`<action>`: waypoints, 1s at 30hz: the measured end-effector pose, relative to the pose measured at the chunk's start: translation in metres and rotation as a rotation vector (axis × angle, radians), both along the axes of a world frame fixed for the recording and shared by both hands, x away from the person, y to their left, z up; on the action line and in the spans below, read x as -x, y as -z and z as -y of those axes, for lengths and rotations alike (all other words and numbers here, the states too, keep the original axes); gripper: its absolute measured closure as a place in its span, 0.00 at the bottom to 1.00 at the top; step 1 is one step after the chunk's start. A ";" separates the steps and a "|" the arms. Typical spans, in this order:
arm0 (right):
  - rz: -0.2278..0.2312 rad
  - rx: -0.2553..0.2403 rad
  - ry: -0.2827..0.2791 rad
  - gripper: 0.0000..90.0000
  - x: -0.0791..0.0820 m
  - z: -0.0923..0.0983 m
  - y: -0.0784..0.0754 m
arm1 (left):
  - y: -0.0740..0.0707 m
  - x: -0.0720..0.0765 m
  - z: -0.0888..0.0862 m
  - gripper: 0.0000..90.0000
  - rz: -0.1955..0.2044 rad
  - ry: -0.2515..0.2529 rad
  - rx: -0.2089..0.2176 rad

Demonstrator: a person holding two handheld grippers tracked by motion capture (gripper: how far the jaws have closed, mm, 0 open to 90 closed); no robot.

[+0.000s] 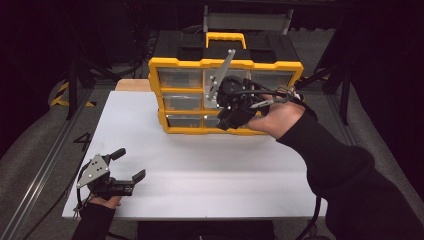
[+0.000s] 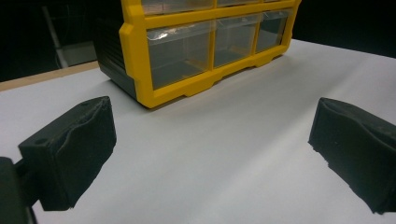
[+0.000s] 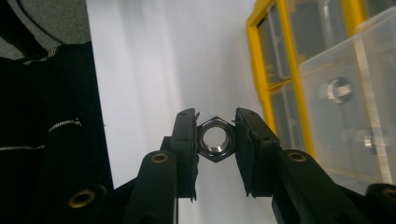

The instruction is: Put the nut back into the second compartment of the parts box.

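A steel hex nut sits between the pads of my right gripper, which is shut on its flats. In the high view this right gripper hangs above the table in front of the yellow drawer organizer. Next to it in the right gripper view is a clear drawer, with metal fasteners showing through its wall. My left gripper rests at the table's front left, jaws wide apart. The left gripper has nothing between its pads.
The white table top stretches between the organizer and the front edge. The organizer's black case with a yellow handle rises at the back. Dark clothing lies at the left of the right gripper view. A wooden strip edges the table.
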State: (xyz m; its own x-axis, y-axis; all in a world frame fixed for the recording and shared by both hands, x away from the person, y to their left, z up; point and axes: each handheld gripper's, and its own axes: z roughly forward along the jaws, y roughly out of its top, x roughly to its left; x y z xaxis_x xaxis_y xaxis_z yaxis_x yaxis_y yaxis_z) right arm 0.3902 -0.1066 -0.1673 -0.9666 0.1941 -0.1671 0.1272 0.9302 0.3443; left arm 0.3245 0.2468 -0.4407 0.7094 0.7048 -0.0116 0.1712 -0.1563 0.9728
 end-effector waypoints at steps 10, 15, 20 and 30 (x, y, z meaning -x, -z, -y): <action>0.042 -0.006 0.046 0.77 -0.022 -0.006 -0.037 | 0.000 0.000 0.000 0.01 0.007 -0.003 0.007; 0.067 -0.009 0.067 0.77 -0.036 -0.008 -0.052 | 0.000 0.000 0.000 0.01 0.008 -0.003 0.008; 0.075 -0.002 0.098 0.77 -0.054 -0.013 -0.060 | 0.000 0.000 0.000 0.01 0.008 -0.003 0.007; 0.064 0.020 0.150 0.77 -0.090 -0.019 -0.054 | 0.000 0.000 -0.001 0.01 0.007 -0.001 0.006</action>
State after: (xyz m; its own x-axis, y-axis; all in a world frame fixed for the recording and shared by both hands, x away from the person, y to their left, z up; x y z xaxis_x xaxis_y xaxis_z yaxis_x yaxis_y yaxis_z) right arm 0.4804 -0.0873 -0.1131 -0.9142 0.3316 -0.2330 0.2437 0.9091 0.3378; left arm 0.3241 0.2478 -0.4403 0.7089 0.7052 -0.0110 0.1647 -0.1504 0.9748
